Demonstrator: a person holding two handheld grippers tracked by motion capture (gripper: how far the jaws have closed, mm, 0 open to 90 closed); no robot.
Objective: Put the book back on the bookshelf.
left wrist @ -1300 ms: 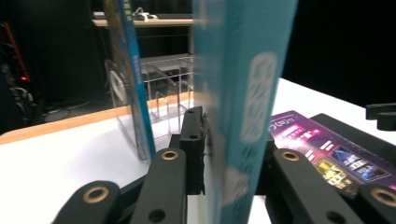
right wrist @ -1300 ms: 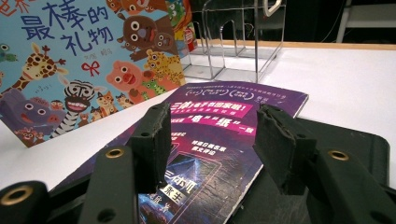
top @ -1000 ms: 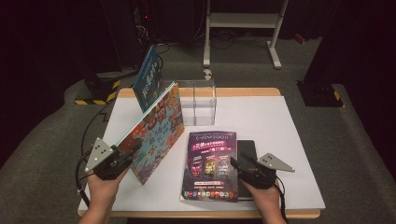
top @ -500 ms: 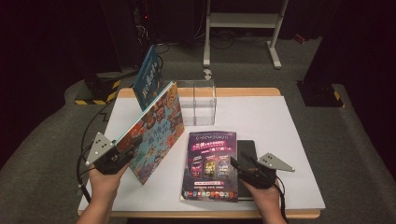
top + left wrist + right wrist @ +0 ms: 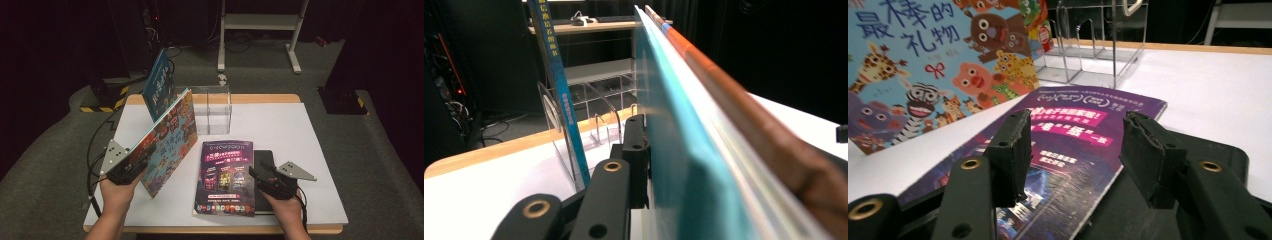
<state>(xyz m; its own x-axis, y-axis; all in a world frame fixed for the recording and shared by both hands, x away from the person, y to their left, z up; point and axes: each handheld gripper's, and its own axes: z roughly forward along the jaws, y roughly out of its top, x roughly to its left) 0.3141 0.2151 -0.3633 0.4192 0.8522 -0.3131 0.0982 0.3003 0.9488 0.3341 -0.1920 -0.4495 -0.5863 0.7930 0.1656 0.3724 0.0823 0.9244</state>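
The left gripper [image 5: 131, 167] is clamping the lower edge of a picture book [image 5: 167, 137], and its jaws have just been closing further on it. The book is standing tilted on the table [image 5: 300, 130] near the left edge, its cartoon-animal cover facing right. Behind it, a blue book [image 5: 158, 84] is leaning at the clear plastic rack [image 5: 215, 107] by the far edge. The right gripper [image 5: 264, 179] is resting near the front edge with its jaws parted and nothing between them, over a purple magazine [image 5: 225, 175] lying flat, partly covering a black notebook [image 5: 264, 160].
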